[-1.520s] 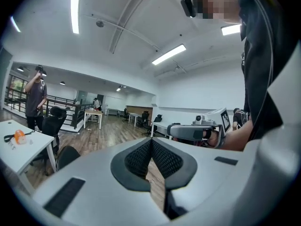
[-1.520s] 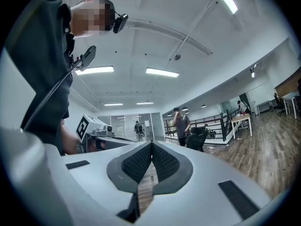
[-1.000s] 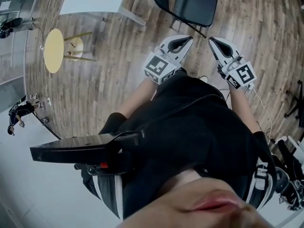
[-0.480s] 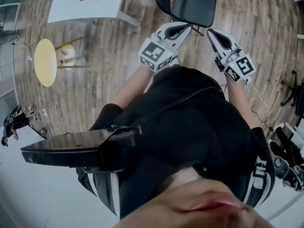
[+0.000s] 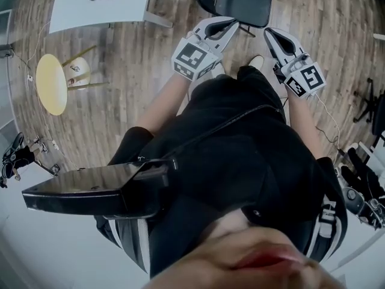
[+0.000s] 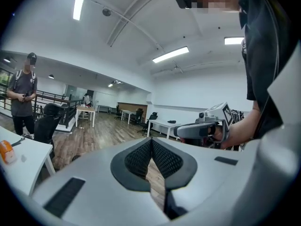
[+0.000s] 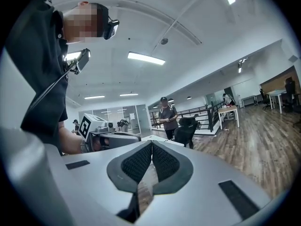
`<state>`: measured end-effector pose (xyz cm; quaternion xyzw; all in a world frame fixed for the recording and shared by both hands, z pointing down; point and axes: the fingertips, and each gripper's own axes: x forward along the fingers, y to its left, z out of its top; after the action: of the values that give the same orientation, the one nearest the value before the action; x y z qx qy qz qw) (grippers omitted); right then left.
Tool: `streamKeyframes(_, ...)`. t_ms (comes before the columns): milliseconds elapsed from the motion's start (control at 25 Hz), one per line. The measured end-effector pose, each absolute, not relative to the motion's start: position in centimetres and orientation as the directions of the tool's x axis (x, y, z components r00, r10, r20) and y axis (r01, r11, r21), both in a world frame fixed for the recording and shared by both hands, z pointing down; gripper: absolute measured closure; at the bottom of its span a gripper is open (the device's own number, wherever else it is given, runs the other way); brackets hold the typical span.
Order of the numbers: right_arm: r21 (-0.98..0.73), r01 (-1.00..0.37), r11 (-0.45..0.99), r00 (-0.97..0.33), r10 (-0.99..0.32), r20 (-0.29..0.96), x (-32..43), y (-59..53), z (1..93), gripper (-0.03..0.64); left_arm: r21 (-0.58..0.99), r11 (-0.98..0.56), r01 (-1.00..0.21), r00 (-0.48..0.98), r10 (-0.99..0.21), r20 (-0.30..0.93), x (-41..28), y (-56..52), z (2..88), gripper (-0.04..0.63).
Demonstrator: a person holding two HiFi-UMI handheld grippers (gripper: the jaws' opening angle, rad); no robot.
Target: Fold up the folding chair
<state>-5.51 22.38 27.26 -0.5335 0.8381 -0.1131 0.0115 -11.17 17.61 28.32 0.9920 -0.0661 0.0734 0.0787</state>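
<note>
Looking down, I see the brown wood-plank floor (image 5: pixel 150 59) across the room, with the white rectangular bench (image 5: pixel 102 8) at upper left. The black folding chair with a padded seat (image 5: pixel 240 2) stands unfolded on the floor, right of the bench and just ahead of both tools. A round yellow-topped stool (image 5: pixel 51 83) sits well apart at left. The grey left gripper (image 5: pixel 227 22) and grey right gripper (image 5: pixel 269 34) point at the seat, each with its fingers clenched together on nothing.
</note>
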Motion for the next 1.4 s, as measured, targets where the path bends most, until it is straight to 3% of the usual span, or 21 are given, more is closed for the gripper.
streamKeyframes(400, -0.225, -0.862, 0.455, -0.483, -0.872, 0.086, -0.3, 18.5, 28.8, 0.607, 0.156, -0.968, -0.198, 0.966, -0.166, 0.196, -6.2, 14.3, 29.4, 0.591)
streamKeyframes(920, -0.246, -0.788, 0.565, -0.598, -0.797, 0.086, 10.2, 10.8, 30.9, 0.606, 0.192, -0.933, -0.305, 0.929, -0.248, 0.273, 5.6, 7.1, 31.3, 0.591)
streamKeyframes(1200, -0.334, -0.782, 0.526, -0.585, -0.804, 0.106, 10.9, 7.1, 34.0, 0.606, 0.204, -0.909, -0.364, 0.895, -0.28, 0.348, 4.5, 1.9, 33.3, 0.591)
streamKeyframes(1400, -0.418, -0.789, 0.45, -0.554, -0.816, 0.168, 11.3, 2.5, 41.3, 0.606, 0.257, -0.864, -0.433, 0.843, -0.287, 0.455, 2.1, -4.9, 39.5, 0.589)
